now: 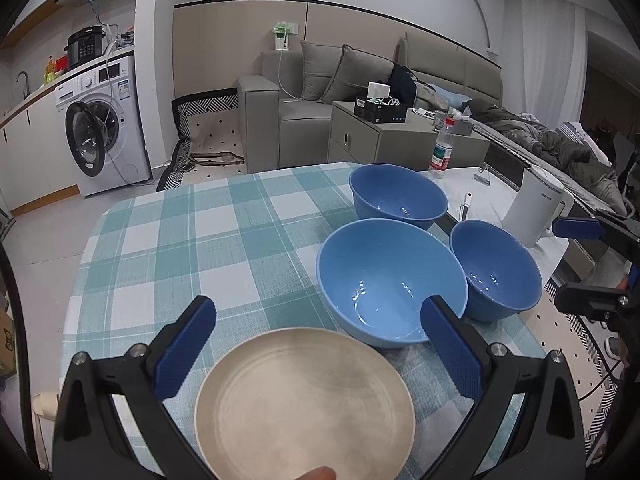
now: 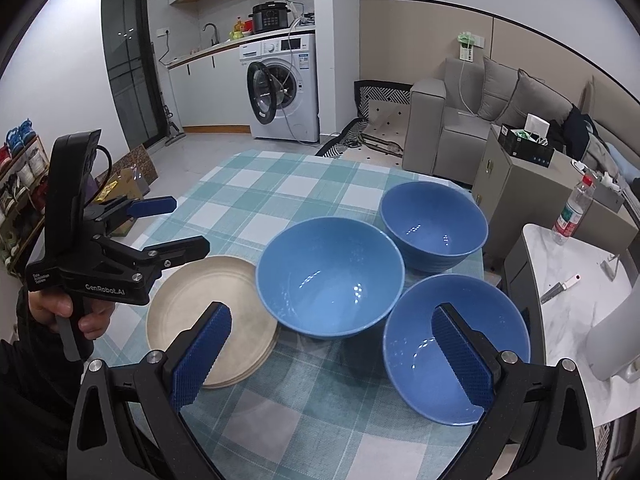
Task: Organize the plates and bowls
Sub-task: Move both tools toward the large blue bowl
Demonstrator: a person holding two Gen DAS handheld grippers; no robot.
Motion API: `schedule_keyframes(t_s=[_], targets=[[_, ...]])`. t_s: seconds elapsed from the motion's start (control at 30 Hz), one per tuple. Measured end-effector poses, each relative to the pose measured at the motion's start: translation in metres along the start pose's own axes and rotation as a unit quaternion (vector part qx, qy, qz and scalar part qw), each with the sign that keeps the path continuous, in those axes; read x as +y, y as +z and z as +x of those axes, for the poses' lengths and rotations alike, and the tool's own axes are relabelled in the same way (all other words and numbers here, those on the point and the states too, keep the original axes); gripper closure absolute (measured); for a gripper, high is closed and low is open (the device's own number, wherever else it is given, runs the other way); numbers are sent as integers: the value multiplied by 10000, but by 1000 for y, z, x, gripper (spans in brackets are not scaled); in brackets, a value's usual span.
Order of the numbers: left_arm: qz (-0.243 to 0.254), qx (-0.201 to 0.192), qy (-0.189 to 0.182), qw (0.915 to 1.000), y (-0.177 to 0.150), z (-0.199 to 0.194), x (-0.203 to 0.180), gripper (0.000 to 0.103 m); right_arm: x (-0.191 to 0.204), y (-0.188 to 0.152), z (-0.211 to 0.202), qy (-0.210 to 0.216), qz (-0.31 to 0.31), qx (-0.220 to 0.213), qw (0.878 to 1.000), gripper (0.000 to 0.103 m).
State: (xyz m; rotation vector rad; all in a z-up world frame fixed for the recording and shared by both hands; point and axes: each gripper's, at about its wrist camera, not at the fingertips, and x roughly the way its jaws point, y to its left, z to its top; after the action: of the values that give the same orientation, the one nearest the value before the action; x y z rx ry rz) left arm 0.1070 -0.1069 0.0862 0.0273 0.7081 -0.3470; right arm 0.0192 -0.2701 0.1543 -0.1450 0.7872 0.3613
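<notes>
Bowls first: three blue ones on the checked tablecloth [image 2: 256,184], none nested yet. Big bowl [image 2: 330,276] sits centre in the right wrist view, far bowl [image 2: 434,226] at its 2 o'clock, near bowl [image 2: 456,350] at its 4 o'clock, just beside it. Plate stack [image 2: 208,320], cream, lies at the big bowl's 9 o'clock, rims near or touching, cannot tell which.

Left gripper [image 1: 316,354] hovers above the plates with jaws spread wide, holding nothing. Right gripper [image 2: 332,354] also gapes, empty, one finger over the near bowl, the other over the plate edge.

Risks, as judgement:
- Near bowl sits close to the cloth's 3 o'clock edge by the marble side table [image 2: 568,320]; a sideways nudge from a finger could slide it off.
- Bowl walls are smooth and curved, so a rim pinch may slip and tip the bowl when lifted.
- Plates are thin and lie flat; getting a finger under the rim could shove the stack into the big bowl.
- Both grippers work the same small patch, so a collision is likely if they move together.
- White kettle [image 1: 536,212] and water bottle [image 1: 442,152] stand at 1 o'clock of the bowls in the left wrist view; a wide swing could knock them.
</notes>
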Motion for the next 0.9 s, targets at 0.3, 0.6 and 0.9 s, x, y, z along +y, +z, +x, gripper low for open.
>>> schedule_keyframes(t_s=[0.3,0.6,0.9], targets=[[-94,163,-98,9998,17,23,6,0,-25,17,12,-11,261,33,9997,1],[-84,240,-146,9996,36,42,6,0,-45,30,20,-51,414,31,9991,1],[-98,348,-173,9992,45,59,7,0,-65,36,32,-128,624,38,9980,1]])
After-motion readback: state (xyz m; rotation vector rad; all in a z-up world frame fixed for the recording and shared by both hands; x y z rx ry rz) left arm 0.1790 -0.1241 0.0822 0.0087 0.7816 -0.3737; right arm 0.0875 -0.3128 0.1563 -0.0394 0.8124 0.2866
